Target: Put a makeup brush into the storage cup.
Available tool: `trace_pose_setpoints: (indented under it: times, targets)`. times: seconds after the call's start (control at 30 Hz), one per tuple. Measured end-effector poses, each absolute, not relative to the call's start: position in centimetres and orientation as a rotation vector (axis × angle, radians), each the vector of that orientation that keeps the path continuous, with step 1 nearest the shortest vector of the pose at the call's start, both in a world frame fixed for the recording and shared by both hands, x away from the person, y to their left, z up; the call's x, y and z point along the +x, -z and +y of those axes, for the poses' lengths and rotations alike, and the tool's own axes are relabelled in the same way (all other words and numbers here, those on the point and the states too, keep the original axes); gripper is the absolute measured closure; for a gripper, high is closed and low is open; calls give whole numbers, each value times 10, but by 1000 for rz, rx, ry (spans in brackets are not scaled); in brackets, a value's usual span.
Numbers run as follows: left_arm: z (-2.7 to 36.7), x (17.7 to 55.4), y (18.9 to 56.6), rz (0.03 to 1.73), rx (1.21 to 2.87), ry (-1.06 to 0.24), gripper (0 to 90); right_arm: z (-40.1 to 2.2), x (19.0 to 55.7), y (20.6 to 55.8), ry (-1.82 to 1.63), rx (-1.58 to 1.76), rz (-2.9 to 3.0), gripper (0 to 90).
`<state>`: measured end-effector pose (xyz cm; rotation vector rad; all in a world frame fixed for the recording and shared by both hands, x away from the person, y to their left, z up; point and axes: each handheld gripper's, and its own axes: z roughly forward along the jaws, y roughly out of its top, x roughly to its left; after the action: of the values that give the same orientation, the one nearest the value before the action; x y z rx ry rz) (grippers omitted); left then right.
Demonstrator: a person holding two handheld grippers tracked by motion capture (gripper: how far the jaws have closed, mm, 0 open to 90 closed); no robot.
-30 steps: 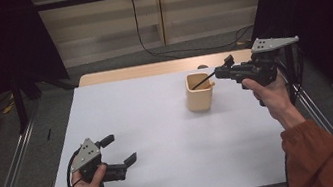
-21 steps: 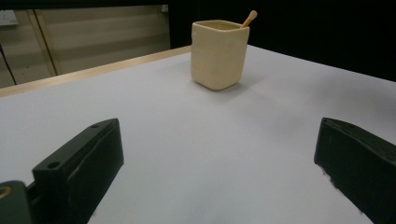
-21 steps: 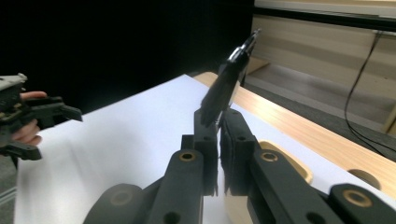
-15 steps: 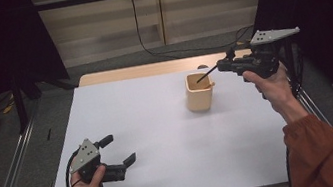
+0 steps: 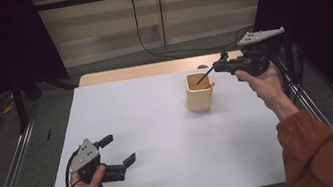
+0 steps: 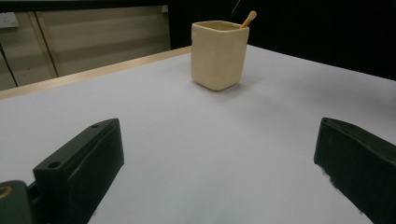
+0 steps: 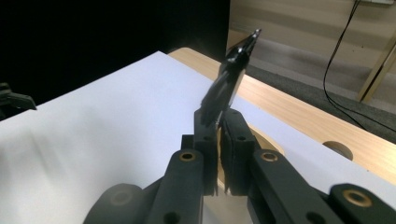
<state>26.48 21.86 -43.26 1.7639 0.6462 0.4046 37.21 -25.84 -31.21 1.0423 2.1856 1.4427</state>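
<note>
A white sheet covers most of the counter (image 5: 161, 140), and a strip of pale wood shows along its far edge, with a round hole in the wood just behind the cup. Around the counter the room is dim: black curtains hang on both sides, the floor is grey, and pale wall panels stand beyond the cup with a black cable (image 5: 144, 31) running down them to the floor. A white wall socket sits at the top of those panels; no writing on it or anywhere else can be read.

One cream, square-sided cup (image 5: 199, 92) stands on the white sheet toward the far right. One orange-tipped stick (image 6: 247, 19) leans out of it at the rim.

There are two grippers. The right gripper (image 5: 221, 62) hangs just to the right of the cup, above rim height, its jaws pressed together on one thin black tool (image 7: 231, 70) whose tip reaches over the cup's mouth. The left gripper (image 5: 117, 149) sits well away from the cup at the near left corner of the sheet, low over it, its jaws spread wide with nothing between them, facing toward the cup. The person's sleeves are rust-orange
</note>
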Motion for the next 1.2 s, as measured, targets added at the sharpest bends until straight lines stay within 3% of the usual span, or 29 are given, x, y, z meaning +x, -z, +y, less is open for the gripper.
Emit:
trace_pose_setpoints:
  times: [1.2]
  targets:
    - [217,264,432,631,1773,-409,15,-241,394,343,-1303,1103,2263,858]
